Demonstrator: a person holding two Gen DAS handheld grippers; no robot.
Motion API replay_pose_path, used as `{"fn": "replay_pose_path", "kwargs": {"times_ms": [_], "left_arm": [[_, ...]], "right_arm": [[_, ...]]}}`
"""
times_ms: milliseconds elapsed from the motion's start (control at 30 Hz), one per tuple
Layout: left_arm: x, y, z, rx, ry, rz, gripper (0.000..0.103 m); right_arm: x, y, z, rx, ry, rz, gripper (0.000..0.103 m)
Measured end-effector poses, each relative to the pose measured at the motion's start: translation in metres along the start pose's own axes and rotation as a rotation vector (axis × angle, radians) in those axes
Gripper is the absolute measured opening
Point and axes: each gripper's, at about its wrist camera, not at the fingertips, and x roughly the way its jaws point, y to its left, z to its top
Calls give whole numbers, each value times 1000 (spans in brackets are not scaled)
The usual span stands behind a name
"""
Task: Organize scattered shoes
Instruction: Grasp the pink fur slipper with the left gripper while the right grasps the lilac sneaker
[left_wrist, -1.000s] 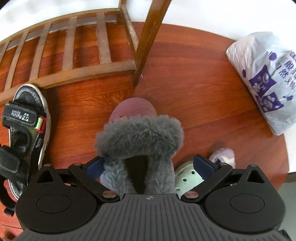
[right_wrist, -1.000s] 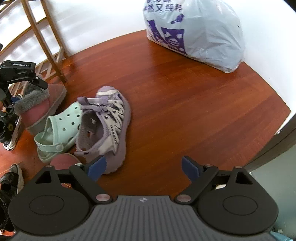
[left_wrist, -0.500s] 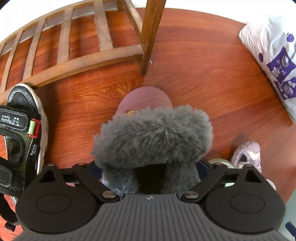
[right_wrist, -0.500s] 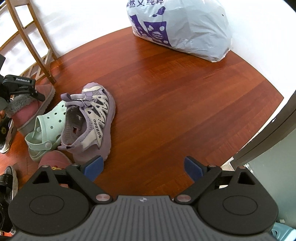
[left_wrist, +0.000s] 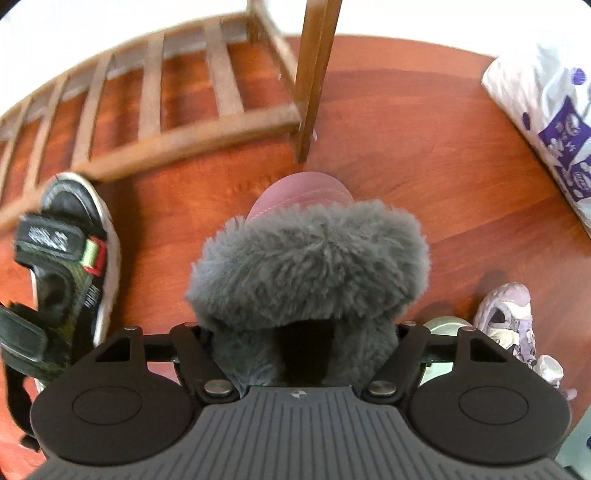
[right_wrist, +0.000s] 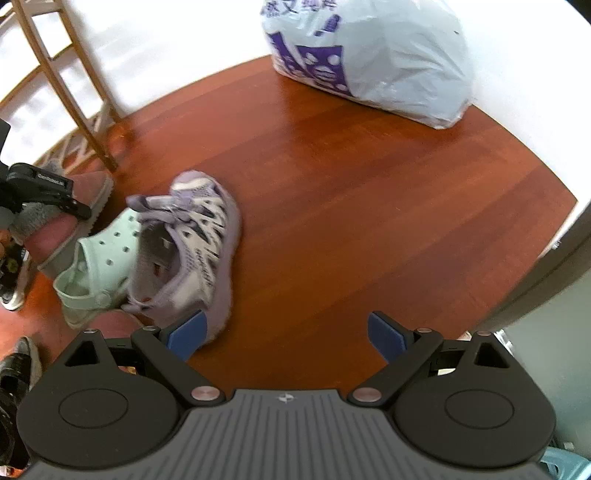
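Item: pink fur-cuffed boot (left_wrist: 306, 266), upright on the floor by the wooden shoe rack (left_wrist: 207, 122), left claw (left_wrist: 303, 334) closing astride its cuff (squeeze firmly before lifting); right claw (right_wrist: 286, 332) released, empty.

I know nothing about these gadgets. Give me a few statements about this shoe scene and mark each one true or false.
1. The fur-cuffed pink boot sits between the left gripper fingers. True; the jaws are closing around its cuff.
2. The right gripper holds the purple sandal. False; its jaws are open and empty, with the sandal beside the left finger.
3. A mint green clog lies right beside the purple sandal. True.
4. The plastic bag lies on the wooden rack. False; it sits on the floor by the wall.
5. The black sandal has laces. False; it has straps.
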Motion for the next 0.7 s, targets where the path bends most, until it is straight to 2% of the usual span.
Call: {"fn": "replay_pose_path", "kwargs": {"times_ms": [267,567,700], "left_arm": [[-49,23,-10,-59,-68,-23,73],[-97,58,-43,-126,-105,-42,73],[-114,68,-56,-151,-115,-45,73]], "right_arm": [[19,38,26,-94,0,75,101],[54,64,46,-156,40,92,101],[79,80,48,-221,75,76,102]]}}
